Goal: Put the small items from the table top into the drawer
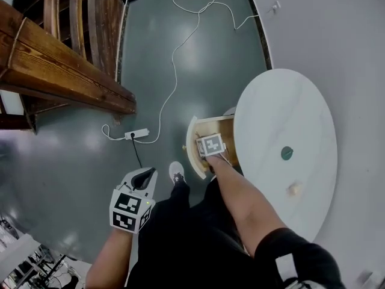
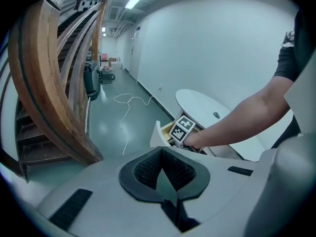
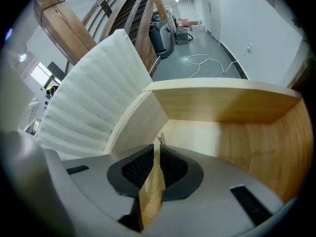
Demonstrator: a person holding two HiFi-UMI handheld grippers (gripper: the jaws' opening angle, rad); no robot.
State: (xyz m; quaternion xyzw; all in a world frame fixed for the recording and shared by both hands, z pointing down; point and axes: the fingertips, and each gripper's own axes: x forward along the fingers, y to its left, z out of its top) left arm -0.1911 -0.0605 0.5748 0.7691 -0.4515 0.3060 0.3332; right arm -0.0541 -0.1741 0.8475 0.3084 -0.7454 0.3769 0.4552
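Note:
The drawer (image 1: 194,138) of the white oval table (image 1: 283,101) stands open, showing its wooden inside (image 3: 222,107). My right gripper (image 1: 210,146) reaches down into it, and in the right gripper view its jaws (image 3: 157,152) are shut on a thin tan wooden piece (image 3: 150,196) just above the drawer floor. A small green round item (image 1: 287,153) and a small beige item (image 1: 294,189) lie on the table top. My left gripper (image 1: 143,174) hangs over the floor to the left of the drawer, shut with nothing in it (image 2: 161,152). The left gripper view also shows the drawer (image 2: 160,132) and the table (image 2: 197,102).
A wooden staircase (image 1: 66,59) rises at the left. A white power strip (image 1: 137,134) and a long white cable (image 1: 180,47) lie on the grey-green floor. The person's shoe (image 1: 176,172) stands beside the drawer front. A white wall runs behind the table.

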